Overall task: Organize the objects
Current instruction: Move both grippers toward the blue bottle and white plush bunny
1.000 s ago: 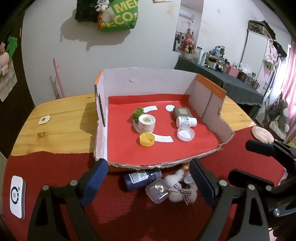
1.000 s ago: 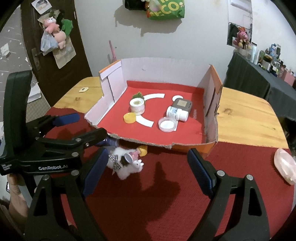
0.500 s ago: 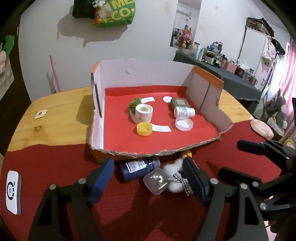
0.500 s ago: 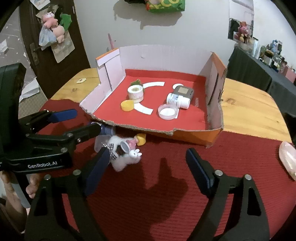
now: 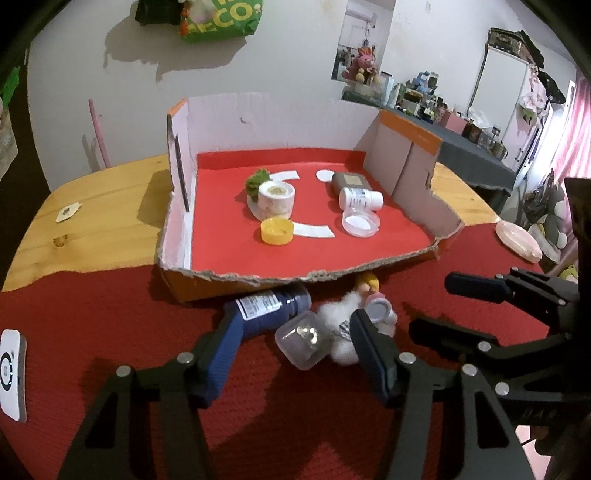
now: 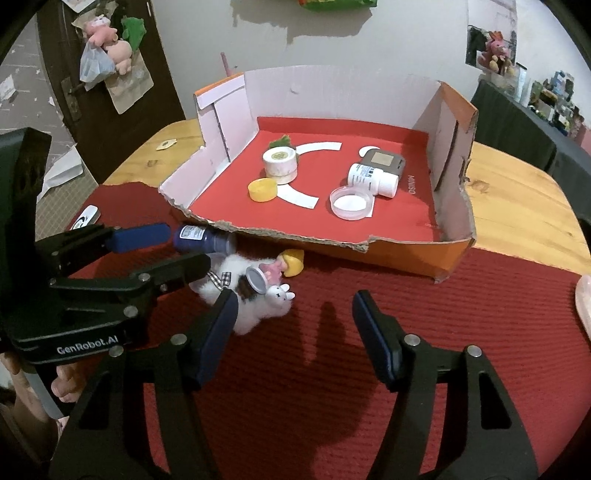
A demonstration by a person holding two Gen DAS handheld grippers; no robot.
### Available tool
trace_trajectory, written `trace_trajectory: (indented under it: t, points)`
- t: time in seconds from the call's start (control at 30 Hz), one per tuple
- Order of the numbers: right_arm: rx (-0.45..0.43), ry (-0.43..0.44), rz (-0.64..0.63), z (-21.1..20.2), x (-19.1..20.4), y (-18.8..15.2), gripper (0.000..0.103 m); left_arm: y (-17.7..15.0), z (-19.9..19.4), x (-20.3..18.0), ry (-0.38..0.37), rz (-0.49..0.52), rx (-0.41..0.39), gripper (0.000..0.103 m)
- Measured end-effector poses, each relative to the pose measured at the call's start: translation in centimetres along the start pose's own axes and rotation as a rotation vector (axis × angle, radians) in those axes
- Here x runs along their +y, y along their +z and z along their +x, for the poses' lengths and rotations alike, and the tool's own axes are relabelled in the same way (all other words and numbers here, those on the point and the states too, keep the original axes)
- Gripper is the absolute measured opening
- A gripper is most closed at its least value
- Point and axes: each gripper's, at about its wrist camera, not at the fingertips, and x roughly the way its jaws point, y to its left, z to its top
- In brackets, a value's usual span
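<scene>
The left gripper tilts steeply down, its jaws closing around a clear case and dark blue bottle without pressing them. The bottle lies on the desk, long axis from 8 to 2 o'clock, at the cardboard tray's front edge. The right gripper is closing over bare red cloth, a white plush toy at its 9 o'clock finger.

We are reading "GenRobot.AI" in white on the black body of the left gripper, at the lower left of the right wrist frame. "MINISO" is standing along the side of the grey case inside the cardboard box. At the top of the left wrist frame, large yellow letters "ECO" are showing on a green bag. The bottle labels are too small to read.
</scene>
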Motion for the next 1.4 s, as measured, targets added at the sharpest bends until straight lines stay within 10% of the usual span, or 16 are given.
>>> trace_trajectory:
  t: [1.4]
  points:
    - [0.036,0.047,0.014,2.7,-1.0,1.2,0.063,-1.3,1.9,1.0,-0.037,-0.031,0.059,0.061]
